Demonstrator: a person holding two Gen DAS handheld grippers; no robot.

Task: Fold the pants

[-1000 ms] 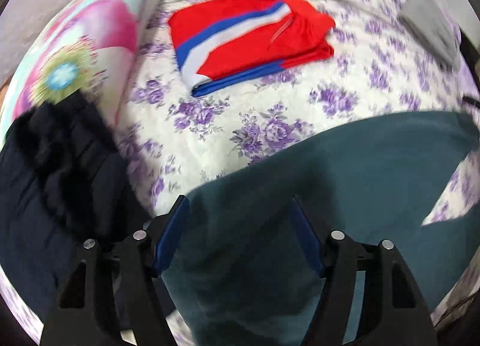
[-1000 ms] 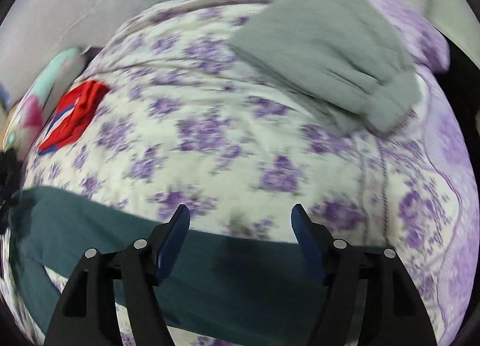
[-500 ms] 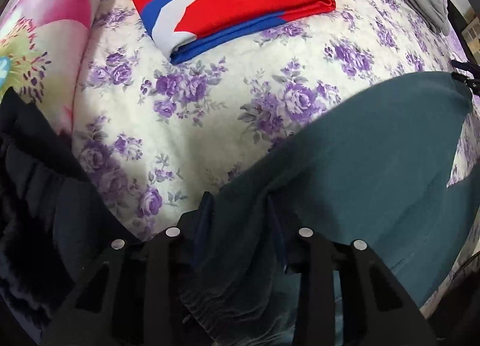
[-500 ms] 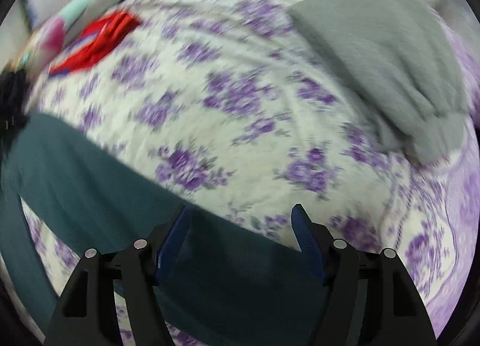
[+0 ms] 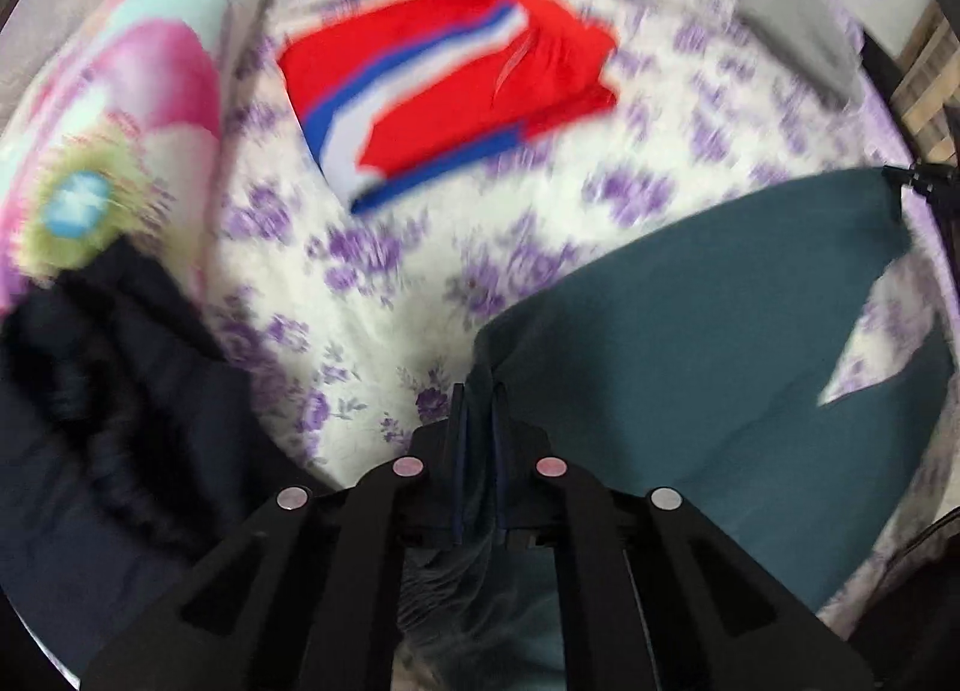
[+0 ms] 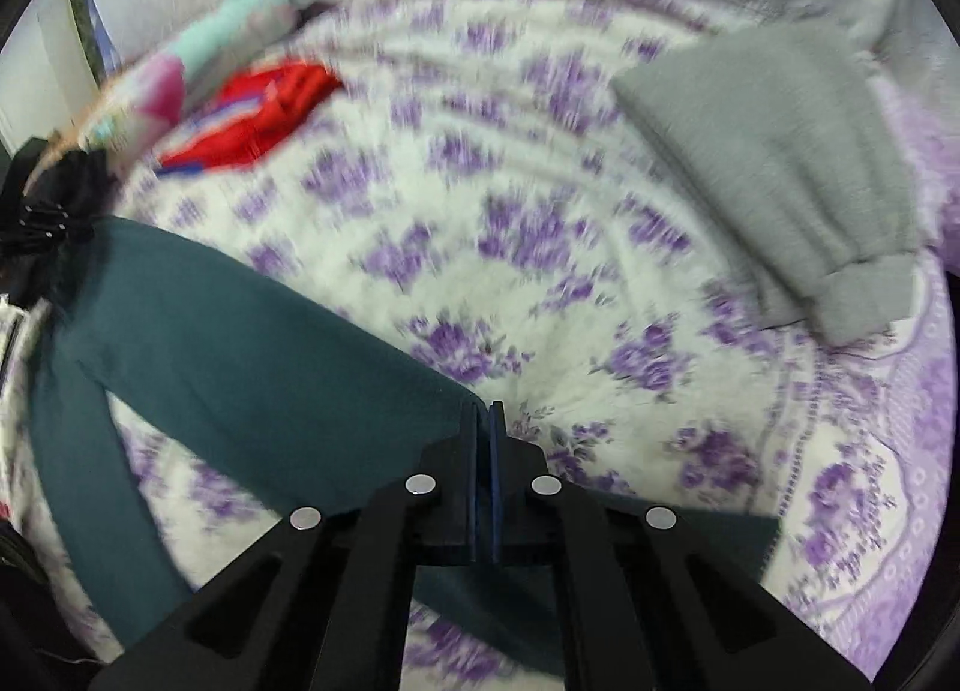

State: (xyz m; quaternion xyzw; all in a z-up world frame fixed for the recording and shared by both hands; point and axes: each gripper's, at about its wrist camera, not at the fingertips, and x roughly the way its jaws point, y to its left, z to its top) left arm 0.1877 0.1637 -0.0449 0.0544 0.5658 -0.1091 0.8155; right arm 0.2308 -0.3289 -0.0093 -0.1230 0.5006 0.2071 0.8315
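Observation:
Dark teal pants (image 5: 708,343) lie spread across a bed with a purple-flowered cover (image 5: 372,295). My left gripper (image 5: 478,397) is shut on one end of the pants, bunched between its fingers. My right gripper (image 6: 483,412) is shut on the other end of the teal pants (image 6: 240,355), at the edge of a leg. The cloth stretches between the two grippers. The other gripper shows small at the far end in each view. Both views are motion-blurred.
Folded red, white and blue shorts (image 5: 444,85) lie at the back of the bed. A dark navy garment (image 5: 102,421) is heaped at the left by a flowered pillow (image 5: 114,91). A folded grey garment (image 6: 780,163) lies at the right.
Both grippers have closed on the teal pants; one second ago both were open over the cloth. The left closed first. Both views now shift with fast motion.

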